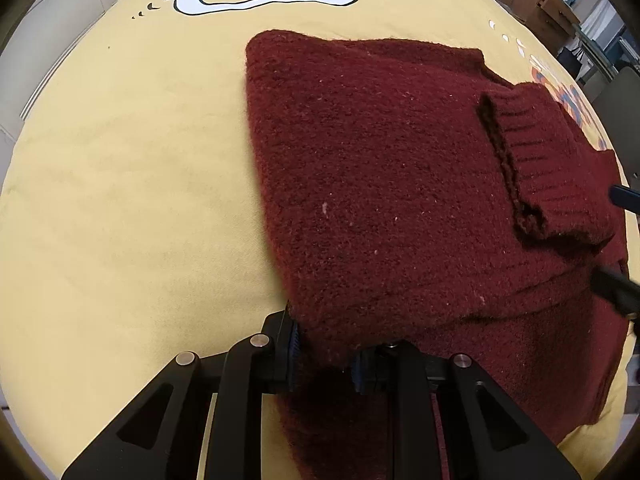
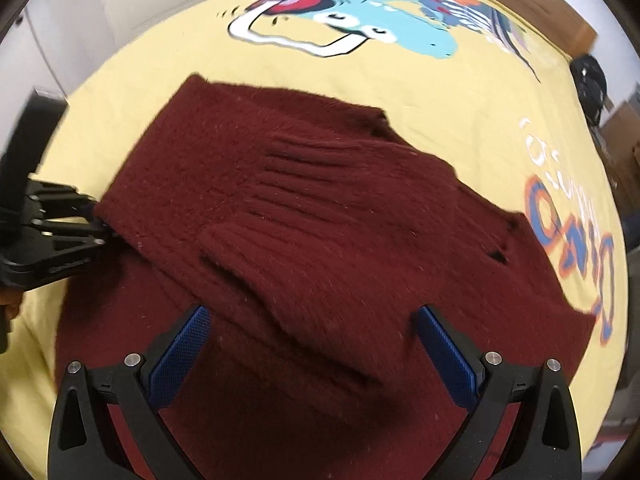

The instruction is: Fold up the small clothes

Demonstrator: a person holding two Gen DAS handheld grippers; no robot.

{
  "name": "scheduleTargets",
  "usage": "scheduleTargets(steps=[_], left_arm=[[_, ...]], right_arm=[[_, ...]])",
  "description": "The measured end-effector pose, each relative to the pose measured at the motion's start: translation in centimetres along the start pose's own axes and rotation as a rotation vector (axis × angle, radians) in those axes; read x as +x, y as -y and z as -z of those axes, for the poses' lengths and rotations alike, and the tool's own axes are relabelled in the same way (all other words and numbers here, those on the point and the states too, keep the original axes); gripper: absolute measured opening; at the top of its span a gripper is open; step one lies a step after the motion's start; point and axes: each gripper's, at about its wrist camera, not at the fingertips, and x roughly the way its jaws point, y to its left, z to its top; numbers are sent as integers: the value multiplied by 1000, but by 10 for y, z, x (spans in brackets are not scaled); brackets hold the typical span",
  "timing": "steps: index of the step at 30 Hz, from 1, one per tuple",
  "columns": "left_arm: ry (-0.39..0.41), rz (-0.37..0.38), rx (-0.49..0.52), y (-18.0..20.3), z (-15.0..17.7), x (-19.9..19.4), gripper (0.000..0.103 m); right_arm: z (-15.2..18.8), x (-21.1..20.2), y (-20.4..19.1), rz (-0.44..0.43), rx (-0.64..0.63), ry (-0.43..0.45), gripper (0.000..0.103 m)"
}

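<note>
A dark red knitted sweater (image 1: 380, 184) lies partly folded on a yellow printed cloth (image 1: 120, 200). Its ribbed cuff (image 1: 532, 168) rests on top at the right. My left gripper (image 1: 326, 354) is shut on the sweater's near edge, with fabric pinched between its blue pads. It also shows at the left of the right wrist view (image 2: 96, 226), holding the folded corner. My right gripper (image 2: 314, 344) is open, its blue pads (image 2: 180, 356) spread wide just above the sweater (image 2: 320, 220), holding nothing. Its fingertips show at the right edge of the left wrist view (image 1: 620, 240).
The yellow cloth (image 2: 460, 92) carries a cartoon print (image 2: 360, 28) at the far side and orange-blue lettering (image 2: 568, 240) at the right. Cardboard boxes and shelving (image 1: 548, 4) stand beyond the table at the far right. A dark bag (image 2: 592, 80) sits past the right edge.
</note>
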Motion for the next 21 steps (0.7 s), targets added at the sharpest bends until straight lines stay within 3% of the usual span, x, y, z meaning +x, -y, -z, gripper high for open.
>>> scheduleTargets(steps=[4, 6, 7, 8, 13, 18, 21], left_arm=[[-12, 3, -10, -8, -7, 0, 18], [-15, 4, -9, -10, -8, 0, 18], [-16, 5, -9, -10, -8, 0, 18], [-18, 5, -7, -10, -9, -1, 18], [-24, 5, -2, -7, -6, -6, 18], [-17, 9, -8, -10, -5, -8, 18], [2, -10, -6, -8, 2, -10, 17]], right_arm=[[-9, 16, -9, 46, -41, -4, 102], [-13, 20, -13, 38, -55, 5, 97], [-15, 22, -15, 42, -61, 6, 85], [-18, 25, -17, 53, -72, 3, 58], [-21, 19, -10, 28, -27, 19, 11], [-9, -14, 38, -52, 165, 96, 10], [4, -34, 68, -16, 238, 131, 10]])
